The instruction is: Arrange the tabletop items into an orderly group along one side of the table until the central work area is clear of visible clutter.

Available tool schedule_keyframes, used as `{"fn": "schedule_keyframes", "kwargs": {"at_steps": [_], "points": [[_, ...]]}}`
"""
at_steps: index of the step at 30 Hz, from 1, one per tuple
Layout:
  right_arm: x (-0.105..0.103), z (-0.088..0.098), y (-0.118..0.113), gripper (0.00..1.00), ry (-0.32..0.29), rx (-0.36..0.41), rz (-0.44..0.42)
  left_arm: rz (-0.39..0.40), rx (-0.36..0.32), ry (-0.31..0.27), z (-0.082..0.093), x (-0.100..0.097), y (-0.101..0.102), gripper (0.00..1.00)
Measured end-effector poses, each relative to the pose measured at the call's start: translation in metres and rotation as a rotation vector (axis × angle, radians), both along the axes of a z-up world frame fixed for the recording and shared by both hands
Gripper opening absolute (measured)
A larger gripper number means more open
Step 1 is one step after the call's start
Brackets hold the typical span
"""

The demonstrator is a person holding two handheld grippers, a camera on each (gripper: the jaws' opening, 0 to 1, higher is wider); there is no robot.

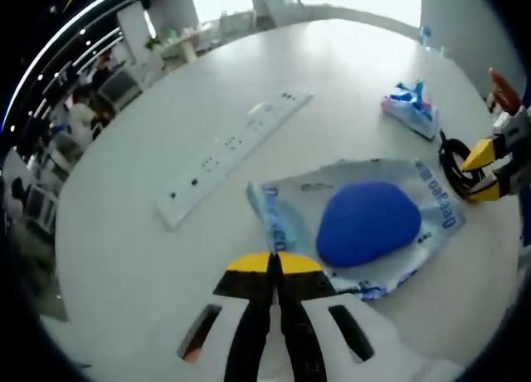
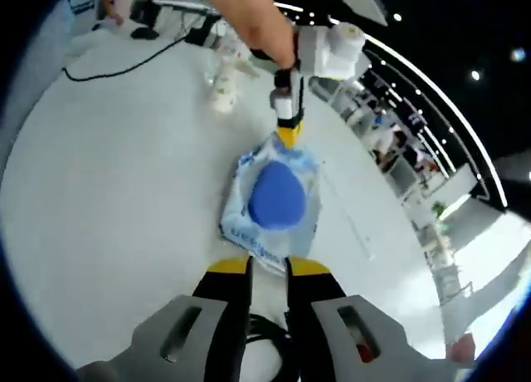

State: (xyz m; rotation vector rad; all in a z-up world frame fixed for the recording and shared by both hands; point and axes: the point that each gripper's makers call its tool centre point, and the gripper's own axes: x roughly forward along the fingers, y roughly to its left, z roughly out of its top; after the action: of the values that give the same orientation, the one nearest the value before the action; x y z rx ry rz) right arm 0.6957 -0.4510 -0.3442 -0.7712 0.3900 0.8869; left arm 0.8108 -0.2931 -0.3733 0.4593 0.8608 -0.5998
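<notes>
A clear plastic bag (image 1: 415,191) printed in blue, with a round blue object (image 1: 367,222) inside, lies on the white table (image 1: 116,232). My left gripper (image 1: 275,262) sits at the bag's near corner with its jaws pressed together on the plastic edge. In the right gripper view it comes in from the top, its yellow tip (image 2: 288,135) on the far edge of the bag (image 2: 236,224). My right gripper (image 2: 267,270) is open at the opposite edge of the bag, with a black cable (image 2: 257,325) lying between its jaws. The same gripper (image 1: 483,173) shows open over a cable loop (image 1: 450,162).
A long white power strip (image 1: 232,154) lies left of the bag. A small blue, white and pink packet (image 1: 412,108) sits beyond it. A pale crumpled item (image 2: 224,87) and a thin black cable (image 2: 124,62) lie farther off. A person's arm (image 2: 249,12) holds the left gripper.
</notes>
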Motion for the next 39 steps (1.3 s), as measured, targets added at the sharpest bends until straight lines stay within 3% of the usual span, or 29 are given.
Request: {"fn": "schedule_keyframes", "kwargs": {"at_steps": [3, 5, 8, 12, 17, 19, 23, 32, 35, 39], "points": [[0.001, -0.003, -0.011, 0.17, 0.165, 0.094, -0.192, 0.007, -0.002, -0.006, 0.001, -0.001, 0.002, 0.0], [0.0, -0.004, -0.011, 0.16, 0.247, 0.167, -0.274, 0.013, -0.005, -0.005, 0.001, -0.002, 0.003, 0.0], [-0.001, -0.005, -0.011, 0.16, 0.315, 0.23, -0.345, 0.026, -0.01, -0.009, 0.002, -0.003, 0.004, 0.0], [0.002, -0.008, -0.006, 0.24, 0.51, 0.423, -0.54, 0.035, -0.013, -0.012, 0.004, -0.004, 0.005, 0.0], [0.005, -0.022, -0.012, 0.29, 0.574, 0.399, -0.67, 0.047, -0.013, -0.013, 0.004, -0.005, 0.006, 0.0], [0.004, -0.03, -0.006, 0.31, 0.643, 0.445, -0.714, 0.049, -0.013, -0.012, 0.003, -0.006, 0.006, 0.0], [0.008, -0.036, -0.005, 0.32, 0.659, 0.488, -0.758, 0.05, -0.014, -0.014, 0.003, -0.005, 0.007, 0.0], [0.014, -0.048, 0.004, 0.2, 0.705, 0.516, -0.812, 0.055, -0.016, -0.013, 0.003, -0.005, 0.007, 0.0], [0.015, -0.046, 0.002, 0.05, 0.669, 0.501, -0.8, 0.054, -0.022, -0.011, 0.002, -0.007, 0.006, 0.0], [0.019, -0.039, 0.001, 0.03, 0.638, 0.5, -0.79, 0.055, -0.022, -0.011, 0.003, -0.009, 0.007, 0.0]]}}
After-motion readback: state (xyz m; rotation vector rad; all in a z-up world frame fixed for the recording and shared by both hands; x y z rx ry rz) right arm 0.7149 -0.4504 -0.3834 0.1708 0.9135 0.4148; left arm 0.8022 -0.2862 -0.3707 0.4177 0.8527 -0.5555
